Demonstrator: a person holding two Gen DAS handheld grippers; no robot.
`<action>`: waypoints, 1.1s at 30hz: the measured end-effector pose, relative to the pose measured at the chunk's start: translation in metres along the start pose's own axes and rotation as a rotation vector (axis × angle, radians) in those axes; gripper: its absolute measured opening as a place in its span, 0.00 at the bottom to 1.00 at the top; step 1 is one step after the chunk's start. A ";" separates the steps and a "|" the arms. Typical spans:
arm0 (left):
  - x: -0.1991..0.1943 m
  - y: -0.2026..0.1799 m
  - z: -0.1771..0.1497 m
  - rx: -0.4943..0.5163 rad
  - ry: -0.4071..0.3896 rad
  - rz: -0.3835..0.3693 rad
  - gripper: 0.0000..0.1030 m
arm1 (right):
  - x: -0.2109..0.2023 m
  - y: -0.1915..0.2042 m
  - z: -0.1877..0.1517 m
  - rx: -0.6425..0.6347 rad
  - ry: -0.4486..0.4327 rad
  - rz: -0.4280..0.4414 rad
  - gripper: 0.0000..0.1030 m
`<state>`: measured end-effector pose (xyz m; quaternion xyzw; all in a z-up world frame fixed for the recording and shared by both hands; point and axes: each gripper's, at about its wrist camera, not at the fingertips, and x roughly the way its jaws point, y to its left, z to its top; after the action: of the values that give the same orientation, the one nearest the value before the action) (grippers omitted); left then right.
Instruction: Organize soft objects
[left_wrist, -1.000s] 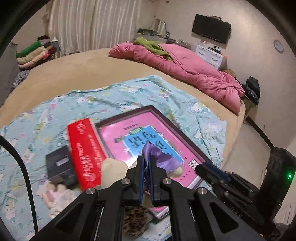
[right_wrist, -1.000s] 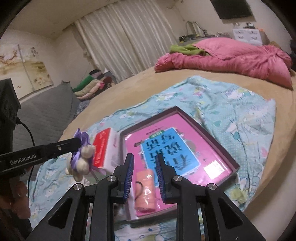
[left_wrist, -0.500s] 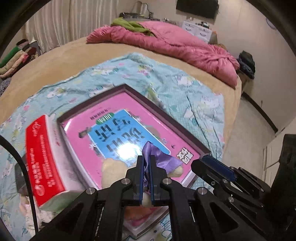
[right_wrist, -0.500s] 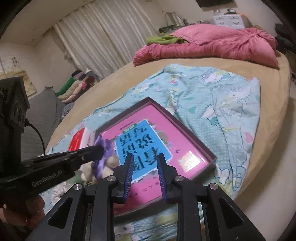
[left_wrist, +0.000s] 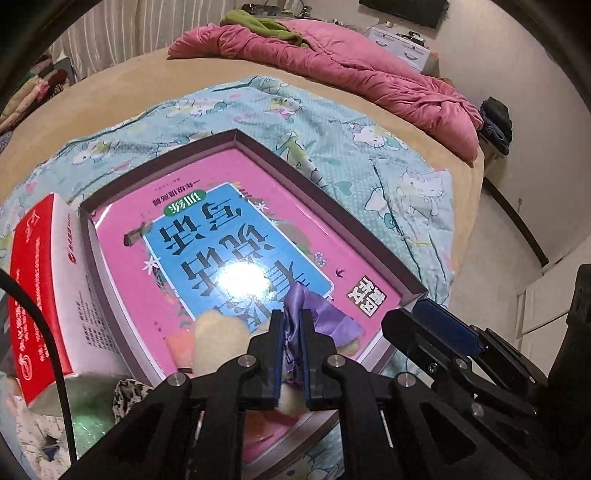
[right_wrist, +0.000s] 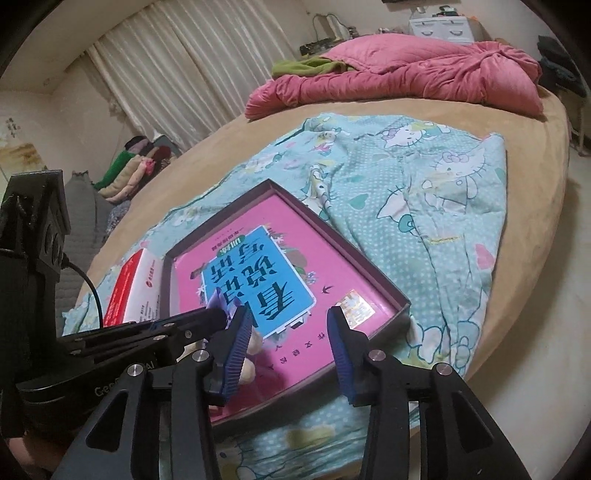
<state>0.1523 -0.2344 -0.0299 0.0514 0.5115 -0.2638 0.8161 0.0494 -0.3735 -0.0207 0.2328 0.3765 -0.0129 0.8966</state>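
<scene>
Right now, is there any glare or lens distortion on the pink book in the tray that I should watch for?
Left wrist view: a bright white glare spot sits on the pink book, washing out some of the print; the fisheye bows the tray edges. Right wrist view: no such hotspot on the book, its print reads clearly; the frame's corners are vignetted black.
</scene>
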 end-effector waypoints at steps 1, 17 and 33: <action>0.001 0.000 0.000 -0.001 0.003 0.000 0.08 | 0.000 0.000 0.000 0.000 0.000 -0.003 0.45; -0.001 0.011 -0.007 -0.032 0.006 0.004 0.36 | 0.000 -0.001 0.000 -0.011 -0.013 -0.017 0.51; -0.041 0.018 -0.012 -0.038 -0.066 0.061 0.55 | -0.015 0.009 0.002 -0.038 -0.080 0.010 0.65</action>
<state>0.1377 -0.1997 -0.0037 0.0430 0.4875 -0.2305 0.8411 0.0421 -0.3686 -0.0052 0.2170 0.3392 -0.0104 0.9153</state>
